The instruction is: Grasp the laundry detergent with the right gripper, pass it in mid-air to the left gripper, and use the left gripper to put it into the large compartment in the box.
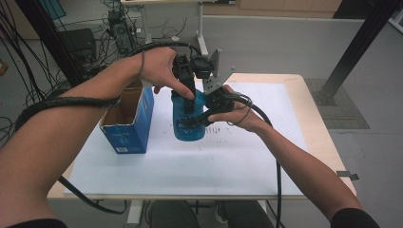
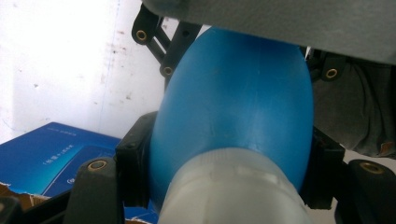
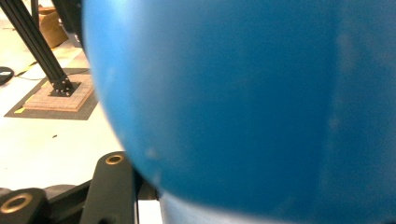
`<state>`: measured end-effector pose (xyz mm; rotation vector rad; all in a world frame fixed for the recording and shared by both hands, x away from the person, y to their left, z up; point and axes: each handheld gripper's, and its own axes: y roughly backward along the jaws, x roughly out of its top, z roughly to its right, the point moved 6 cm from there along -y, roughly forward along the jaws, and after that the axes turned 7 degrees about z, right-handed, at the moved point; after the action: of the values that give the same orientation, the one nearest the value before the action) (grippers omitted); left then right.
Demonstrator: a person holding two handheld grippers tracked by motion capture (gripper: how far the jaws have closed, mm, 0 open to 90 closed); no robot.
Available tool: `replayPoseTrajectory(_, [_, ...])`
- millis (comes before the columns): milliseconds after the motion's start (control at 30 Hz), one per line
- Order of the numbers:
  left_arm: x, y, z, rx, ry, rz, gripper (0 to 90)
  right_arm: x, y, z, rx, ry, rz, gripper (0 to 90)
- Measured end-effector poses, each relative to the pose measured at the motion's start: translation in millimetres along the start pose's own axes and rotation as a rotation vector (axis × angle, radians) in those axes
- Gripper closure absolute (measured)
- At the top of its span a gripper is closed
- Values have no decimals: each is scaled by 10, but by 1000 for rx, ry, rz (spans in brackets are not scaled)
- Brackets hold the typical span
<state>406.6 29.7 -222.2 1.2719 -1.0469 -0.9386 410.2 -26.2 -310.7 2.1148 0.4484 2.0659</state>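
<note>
Wide pale surface under a white sheet, set on a grey floor, with black cables heaped toward 10 and 11 o'clock of the high view and a black frame post at 1 o'clock.

Open blue cardboard box standing just at 9 o'clock of the surface's centre, flaps up, brown inside; seen again low at 8 o'clock in the left gripper view.

Blue bottle, rounded and translucent-looking, upright near the surface's centre, just at 3 o'clock of the box, apart from it by a thin strip of white sheet. Whether resting on the sheet or lifted a little: cannot tell. White neck or cap end toward 6 o'clock in the left gripper view.

Left hand-held gripper coming down from 12 o'clock, pinching the bottle: black pads pressed against both flanks of the blue body.

Right hand-held gripper coming in from 3 o'clock, low against the bottle's side; blue wall right up against its camera, one black link at 7 o'clock. Spread, pressed together or gripping: cannot tell.
</note>
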Motion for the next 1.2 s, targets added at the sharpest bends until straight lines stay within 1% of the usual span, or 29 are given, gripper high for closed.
replayPoseTrajectory(100, [-13, -9, 5, -2, 5, 1, 352, -4, -18, -4, 7, -2, 0, 444])
replayPoseTrajectory(400, [-10, -24, 1, -1, 0, 2, 355, -11, -29, 6, 9, 5, -2, 442])
replayPoseTrajectory(600, [-12, -36, 2, -11, 2, -5, 358, -17, -41, 6, 12, 6, -2, 440])
replayPoseTrajectory(667, [-14, -41, 2, -12, 2, -4, 358, -23, -42, -2, 15, -4, -7, 440])
replayPoseTrajectory(767, [-16, -39, 2, -13, 1, -1, 359, -23, -47, 8, 12, 6, -5, 440])
replayPoseTrajectory(900, [-16, -33, 1, -18, 3, -3, 359, -19, -48, 3, 18, -1, -1, 439])
replayPoseTrajectory(1067, [-18, -36, 0, -19, 4, -2, 361, -22, -48, 7, 16, 0, -2, 438])
replayPoseTrajectory(1200, [-21, -32, 3, -19, 8, 3, 361, -23, -40, -1, 14, -9, -6, 437])
